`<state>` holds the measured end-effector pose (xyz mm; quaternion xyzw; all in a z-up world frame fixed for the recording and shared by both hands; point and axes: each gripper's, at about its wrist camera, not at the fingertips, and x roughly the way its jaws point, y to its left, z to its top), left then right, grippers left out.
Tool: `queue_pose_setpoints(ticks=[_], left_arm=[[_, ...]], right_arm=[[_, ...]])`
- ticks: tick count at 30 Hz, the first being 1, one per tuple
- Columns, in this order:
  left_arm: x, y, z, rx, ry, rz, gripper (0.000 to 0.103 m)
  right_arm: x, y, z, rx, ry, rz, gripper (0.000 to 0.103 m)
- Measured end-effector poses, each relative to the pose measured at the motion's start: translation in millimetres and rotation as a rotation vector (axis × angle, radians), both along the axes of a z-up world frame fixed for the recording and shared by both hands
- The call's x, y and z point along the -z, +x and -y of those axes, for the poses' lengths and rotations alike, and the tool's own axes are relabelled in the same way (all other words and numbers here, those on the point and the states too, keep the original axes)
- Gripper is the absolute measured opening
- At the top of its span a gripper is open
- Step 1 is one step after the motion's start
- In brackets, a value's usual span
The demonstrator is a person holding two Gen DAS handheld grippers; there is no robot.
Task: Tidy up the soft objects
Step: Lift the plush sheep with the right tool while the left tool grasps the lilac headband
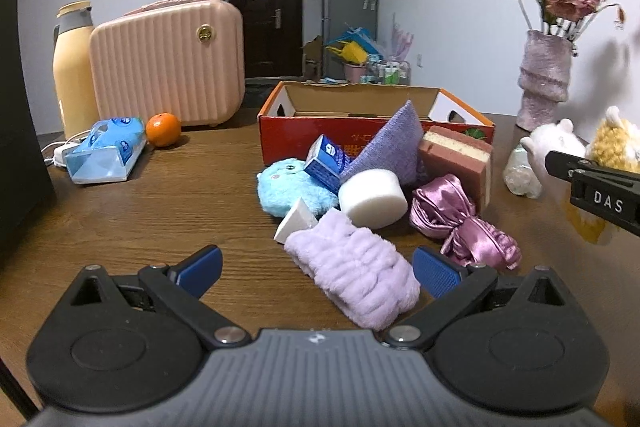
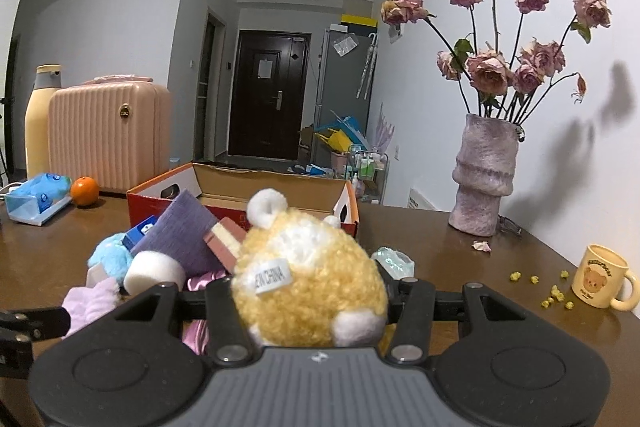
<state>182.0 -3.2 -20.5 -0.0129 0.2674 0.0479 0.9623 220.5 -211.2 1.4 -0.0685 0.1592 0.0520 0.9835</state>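
My right gripper [image 2: 310,293] is shut on a yellow plush toy [image 2: 304,279] and holds it above the table, near the pile; the toy also shows at the right edge of the left wrist view [image 1: 614,145]. My left gripper [image 1: 318,271] is open, its jaws on either side of a lilac fleece headband [image 1: 356,273] on the table. Behind it lie a white sponge [image 1: 374,197], a blue plush [image 1: 290,187], a purple cloth [image 1: 394,147], a pink satin scrunchie [image 1: 460,223] and a layered sponge block [image 1: 460,155]. An open red cardboard box [image 1: 320,139] stands behind the pile.
A pink case [image 1: 168,63], a cream flask [image 1: 72,67], an orange [image 1: 162,129] and a tissue pack [image 1: 104,151] stand at the left. A vase of dried roses [image 2: 484,175] and a cream mug [image 2: 600,277] stand at the right. A white plush [image 1: 556,143] sits nearby.
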Motion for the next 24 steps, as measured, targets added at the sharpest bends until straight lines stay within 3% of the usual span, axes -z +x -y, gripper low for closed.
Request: queue_pose_setpoints(ticks=[8,24], left_arm=[[12.8,27.5,9.6,-0.037,-0.017,-0.047,0.103],[37.1,62.2,19.5,-0.076,0.031,-0.152,0.103]], right_arm=[[13.5,14.9,17.3,0.0,0.107,-0.032,0.049],[23.8,21.5,21.5,0.039,0.123,-0.06,0.05]])
